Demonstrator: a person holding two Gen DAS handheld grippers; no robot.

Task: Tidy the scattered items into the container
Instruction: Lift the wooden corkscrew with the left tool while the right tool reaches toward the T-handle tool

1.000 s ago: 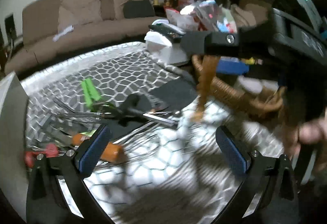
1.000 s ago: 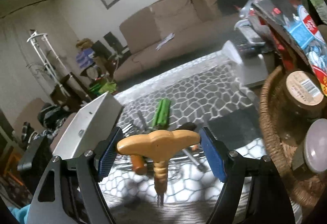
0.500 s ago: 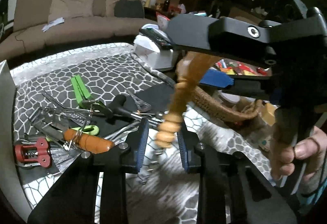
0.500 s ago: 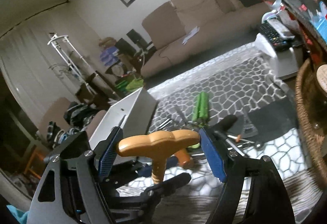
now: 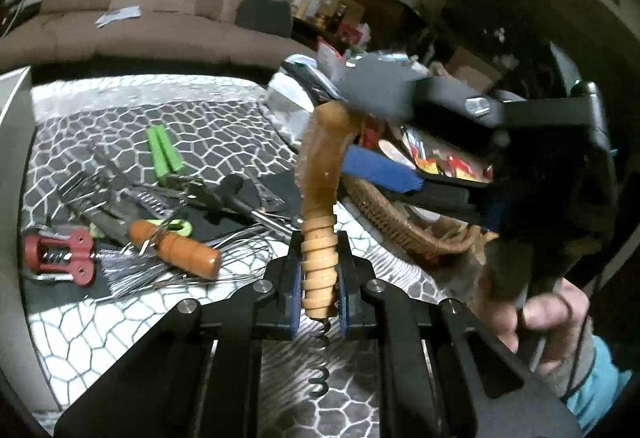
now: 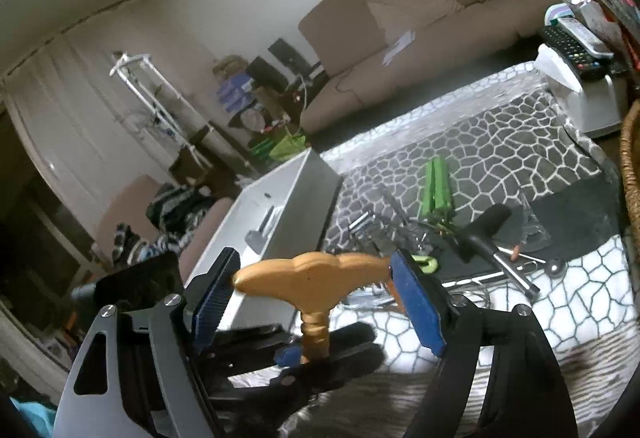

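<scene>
A wooden T-handle corkscrew (image 5: 320, 258) hangs upright between both grippers. My left gripper (image 5: 319, 278) is shut on its ribbed shaft; the metal spiral (image 5: 320, 374) pokes out below. My right gripper (image 6: 316, 296) is shut on the ends of the wooden crossbar (image 6: 312, 276), and it shows above in the left wrist view (image 5: 380, 130). The left gripper's fingers (image 6: 312, 358) clamp the shaft below the crossbar. A white container (image 6: 280, 218) stands at the left of the patterned tablecloth.
Scattered on the cloth: green tongs (image 5: 164, 154), a red corkscrew (image 5: 56, 254), an orange-handled whisk (image 5: 176, 250), forks (image 5: 80, 190), a black-handled tool (image 6: 488, 234). A wicker basket (image 5: 392, 214) with jars stands at the right, a tissue box with remotes (image 6: 576, 50) behind.
My left gripper has closed from wide open onto the corkscrew's shaft. The right gripper has carried the corkscrew left, toward the white container.
</scene>
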